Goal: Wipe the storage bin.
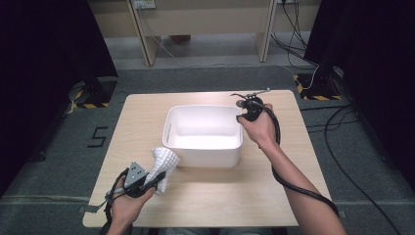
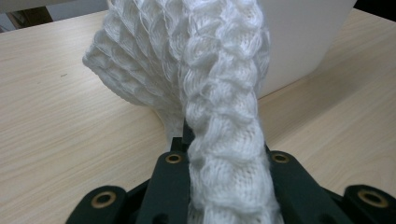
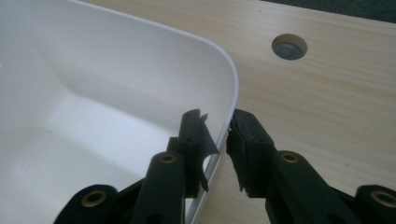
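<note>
The left hand-held gripper (image 2: 224, 186) is clamped on a white knitted cloth (image 2: 201, 79), its two black jaws pressed against a thick bunched fold that rises between them. Seen from the left gripper view, the cloth is a soft, chunky knit with a raised honeycomb pattern of ridges and small pockets, and it bulges upward and outward above the jaws; the high view gives only a small pale lump (image 1: 163, 164) near the front left corner of the bin, with none of that weave legible. The right hand-held gripper (image 3: 217, 140) stands narrowly parted astride the rim of a white plastic bin (image 3: 116, 84), one jaw inside the wall and the other outside it, at a rounded corner; whether the pads actually press on the wall I cannot tell. The right gripper view shows the bin as smooth, matte and thin-walled, with a curved lip and a bare bottom, and a torn edge of black tape on the inner jaw. In the high view the bin (image 1: 203, 156) is a rounded rectangle at the middle of the tabletop (image 1: 225, 196), with the right hand-held gripper (image 1: 247, 108) at its far right corner and the left hand-held gripper (image 1: 139, 178) near the front left edge. The tabletop is pale wood-grain laminate, and the right gripper view also picks out a round cable hole (image 3: 289, 46) in it.
</note>
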{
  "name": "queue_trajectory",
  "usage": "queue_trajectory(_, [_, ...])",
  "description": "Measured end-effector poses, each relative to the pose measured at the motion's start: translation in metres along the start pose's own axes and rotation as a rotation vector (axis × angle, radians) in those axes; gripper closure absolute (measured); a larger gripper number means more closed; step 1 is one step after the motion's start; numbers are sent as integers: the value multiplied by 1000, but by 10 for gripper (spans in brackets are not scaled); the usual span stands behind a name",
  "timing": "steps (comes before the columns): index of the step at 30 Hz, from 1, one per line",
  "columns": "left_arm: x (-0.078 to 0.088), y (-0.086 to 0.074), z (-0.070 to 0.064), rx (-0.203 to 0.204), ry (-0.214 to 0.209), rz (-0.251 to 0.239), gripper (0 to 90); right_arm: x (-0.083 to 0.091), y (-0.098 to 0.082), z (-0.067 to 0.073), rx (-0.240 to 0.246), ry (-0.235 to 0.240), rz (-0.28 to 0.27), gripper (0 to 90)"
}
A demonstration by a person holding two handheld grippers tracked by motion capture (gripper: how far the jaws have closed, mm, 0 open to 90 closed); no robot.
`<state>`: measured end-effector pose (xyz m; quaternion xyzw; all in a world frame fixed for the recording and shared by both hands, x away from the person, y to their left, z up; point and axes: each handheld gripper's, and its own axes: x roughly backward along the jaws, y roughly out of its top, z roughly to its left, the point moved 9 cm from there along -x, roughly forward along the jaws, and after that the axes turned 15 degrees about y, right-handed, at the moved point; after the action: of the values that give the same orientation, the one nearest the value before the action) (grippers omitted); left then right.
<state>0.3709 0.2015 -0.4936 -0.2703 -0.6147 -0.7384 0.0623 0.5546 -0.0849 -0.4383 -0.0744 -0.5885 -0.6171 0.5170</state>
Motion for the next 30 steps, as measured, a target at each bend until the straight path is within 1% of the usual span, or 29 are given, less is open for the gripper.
queue_trajectory(2, [-2, 2, 1, 3, 5, -5, 778, -3, -3, -1, 10, -9, 9, 752])
queue_trajectory(4, [-3, 3, 1, 2, 8, -2, 778, -5, -5, -1, 10, -15, 14, 751])
queue_trajectory(8, [-5, 3, 2, -1, 13, 1, 778, -5, -5, -1, 21, -23, 21, 757])
queue_trajectory(9, [-7, 4, 2, -2, 16, 4, 778, -6, -4, -1, 36, -27, 28, 761])
queue_trajectory(10, [-7, 4, 2, -2, 16, 4, 778, -6, -4, -1, 36, -27, 28, 761])
queue_trajectory(11, [-8, 4, 2, -2, 18, 2, 778, -7, -3, 0, 47, -30, 28, 764])
queue_trajectory(12, [-9, 5, 3, -1, 26, -2, 778, -8, -3, 0, 51, -33, 29, 765])
queue_trajectory(17, [-12, 5, 3, -7, 40, -1, 778, -8, -3, 1, 53, -42, 29, 765])
queue_trajectory(20, [-14, 7, 3, -39, 64, -3, 777, -9, -3, 1, 56, -45, 28, 764])
queue_trajectory(22, [-16, 7, 1, -64, 85, 0, 778, -9, -4, 1, 68, -52, 30, 763])
queue_trajectory(24, [-19, 8, -1, -66, 84, -5, 778, -10, -5, 1, 73, -57, 38, 759])
queue_trajectory(25, [-20, 8, -2, -68, 82, 3, 778, -11, -6, 1, 67, -57, 42, 757])
queue_trajectory(27, [-22, 8, -3, -72, 90, 5, 778, -13, -8, 0, 66, -57, 49, 753])
queue_trajectory(28, [-25, 7, -3, -78, 96, 15, 778, -14, -9, 0, 64, -56, 51, 752])
queue_trajectory(30, [-28, 6, -5, -80, 95, 21, 778, -14, -10, 0, 67, -59, 49, 753])
